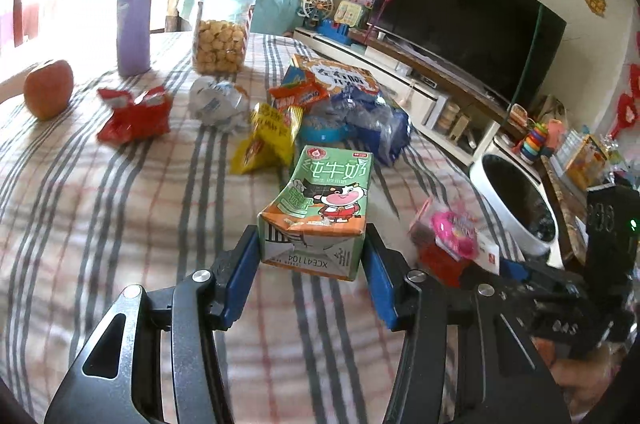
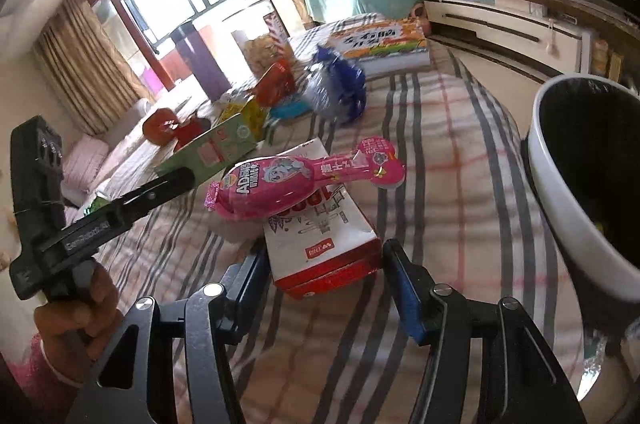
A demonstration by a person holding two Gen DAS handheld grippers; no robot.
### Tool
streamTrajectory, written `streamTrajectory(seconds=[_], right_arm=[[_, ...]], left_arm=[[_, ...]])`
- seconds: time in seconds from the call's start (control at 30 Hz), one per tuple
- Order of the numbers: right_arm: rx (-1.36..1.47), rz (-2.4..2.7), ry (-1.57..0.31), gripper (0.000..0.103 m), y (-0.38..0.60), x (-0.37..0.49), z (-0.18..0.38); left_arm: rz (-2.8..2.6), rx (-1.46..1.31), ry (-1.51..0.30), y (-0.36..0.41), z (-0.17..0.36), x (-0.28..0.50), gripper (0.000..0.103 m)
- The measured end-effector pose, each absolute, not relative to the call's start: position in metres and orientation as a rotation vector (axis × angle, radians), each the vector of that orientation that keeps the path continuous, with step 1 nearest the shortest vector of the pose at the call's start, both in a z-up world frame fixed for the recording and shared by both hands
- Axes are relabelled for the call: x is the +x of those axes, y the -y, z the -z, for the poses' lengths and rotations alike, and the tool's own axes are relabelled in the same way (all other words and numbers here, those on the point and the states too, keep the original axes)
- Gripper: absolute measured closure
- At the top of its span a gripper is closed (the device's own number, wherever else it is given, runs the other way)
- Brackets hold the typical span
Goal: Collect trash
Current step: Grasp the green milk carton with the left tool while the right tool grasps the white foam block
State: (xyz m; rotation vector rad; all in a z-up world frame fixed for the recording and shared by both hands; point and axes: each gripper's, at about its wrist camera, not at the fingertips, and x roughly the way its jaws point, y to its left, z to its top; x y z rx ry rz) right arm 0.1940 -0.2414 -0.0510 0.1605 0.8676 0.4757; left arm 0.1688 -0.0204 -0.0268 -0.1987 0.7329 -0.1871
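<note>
**Jaws: left clamped on milk carton, right straddling red-and-white box**

Left gripper [image 1: 310,244]: both blue pads pressed against the sides of the green milk carton [image 1: 320,208], near its bottom end. Carton tilts away from the camera, cartoon cow face up, over the plaid cloth [image 1: 120,204].

Right gripper [image 2: 326,264]: jaws stand either side of the red-and-white box [image 2: 320,240]. Left pad is at the box's edge, right pad shows a clear gap, so no grip. Box lies flat on the cloth. Pink blister pack [image 2: 288,184] lies across its far end, partly overhanging.

In the right wrist view the left gripper's finger reaches in from the left with the carton, a hand [image 2: 76,308] on its handle.

White bin [image 2: 568,192] with dark inside sits just right of the box, at the cloth's edge.

Further back, a loose pile:
- yellow wrapper [image 1: 268,140]
- blue crumpled bag [image 1: 376,124]
- orange packet [image 1: 300,94]
- red wrapper [image 1: 134,114]
- crumpled white paper [image 1: 218,100]
- orange-bordered book [image 1: 340,76]

Behind those: snack jar [image 1: 222,28], purple flask [image 1: 134,16], apple [image 1: 48,88] far left. TV [image 1: 460,20] on a low cabinet along the right wall.
</note>
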Motion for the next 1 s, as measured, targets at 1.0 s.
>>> streamTrajectory(seconds=[1.0], right_arm=[[0.35,-0.57,-0.858,0.051,0.239,0.178,0.053]], left_arm=[[0.211,-0.194,-0.751,0.019,0.04,0.11,0.053]])
